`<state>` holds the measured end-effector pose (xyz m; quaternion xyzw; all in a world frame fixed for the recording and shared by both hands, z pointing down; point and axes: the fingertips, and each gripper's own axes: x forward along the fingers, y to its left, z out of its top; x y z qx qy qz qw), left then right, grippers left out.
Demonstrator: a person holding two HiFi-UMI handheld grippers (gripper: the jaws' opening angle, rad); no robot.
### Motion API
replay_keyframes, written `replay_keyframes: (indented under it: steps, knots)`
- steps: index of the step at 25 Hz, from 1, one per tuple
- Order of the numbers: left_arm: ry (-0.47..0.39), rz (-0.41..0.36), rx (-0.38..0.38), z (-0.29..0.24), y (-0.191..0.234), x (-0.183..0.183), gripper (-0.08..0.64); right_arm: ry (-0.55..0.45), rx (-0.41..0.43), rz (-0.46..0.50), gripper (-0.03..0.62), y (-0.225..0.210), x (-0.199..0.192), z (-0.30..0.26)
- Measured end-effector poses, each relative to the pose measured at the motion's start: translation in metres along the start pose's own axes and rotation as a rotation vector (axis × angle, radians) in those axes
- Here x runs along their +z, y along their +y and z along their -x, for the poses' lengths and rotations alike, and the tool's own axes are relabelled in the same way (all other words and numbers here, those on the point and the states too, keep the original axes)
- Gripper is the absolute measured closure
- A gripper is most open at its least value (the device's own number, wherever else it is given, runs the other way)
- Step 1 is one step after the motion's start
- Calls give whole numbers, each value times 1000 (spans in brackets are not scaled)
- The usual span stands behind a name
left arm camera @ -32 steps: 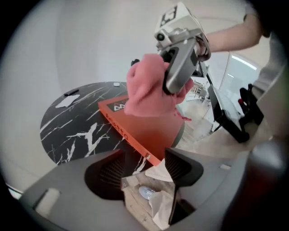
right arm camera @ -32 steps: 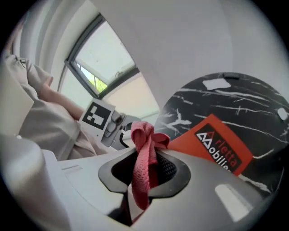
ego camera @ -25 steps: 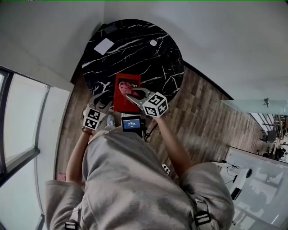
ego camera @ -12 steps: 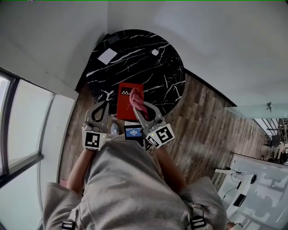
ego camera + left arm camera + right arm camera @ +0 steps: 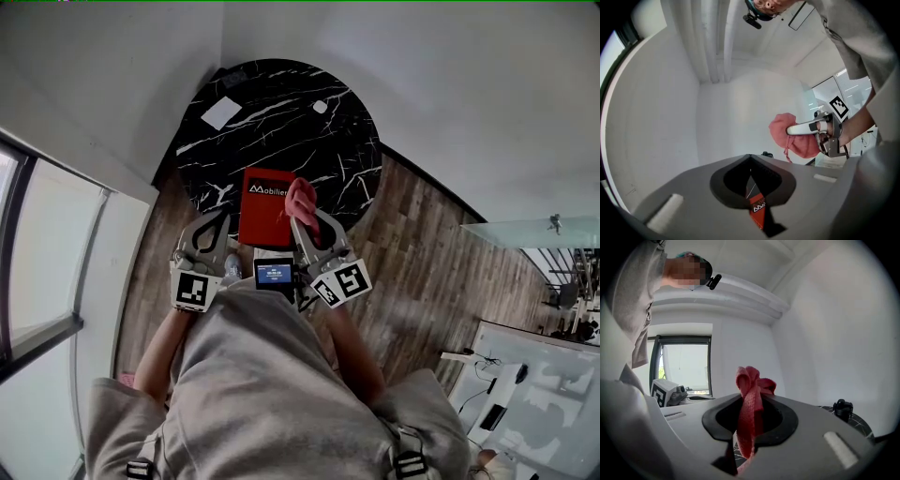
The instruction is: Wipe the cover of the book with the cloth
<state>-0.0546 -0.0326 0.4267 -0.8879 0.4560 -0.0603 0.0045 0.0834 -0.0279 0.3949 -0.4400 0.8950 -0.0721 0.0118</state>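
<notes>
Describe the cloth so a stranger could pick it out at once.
Find the round black marble table; a red book lies at its near edge. At the book's right edge, the bunched pink-red cloth sits pinched in the right hand-held gripper, the only soft, crumpled thing there.

The red book (image 5: 262, 208), white lettering on its cover, lay flat at the near edge of the black counter (image 5: 281, 103). The pink-red cloth (image 5: 300, 197) — bunched, clamped by the right gripper (image 5: 302, 221) — hung over its right side.
</notes>
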Motion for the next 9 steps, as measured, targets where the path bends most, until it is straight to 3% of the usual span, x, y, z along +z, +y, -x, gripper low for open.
replay_keyframes:
  steps: [9]
  knots:
    - [-12,-15,-10,-1,-4,0,563,-5,-9,30,508,-3,6,6]
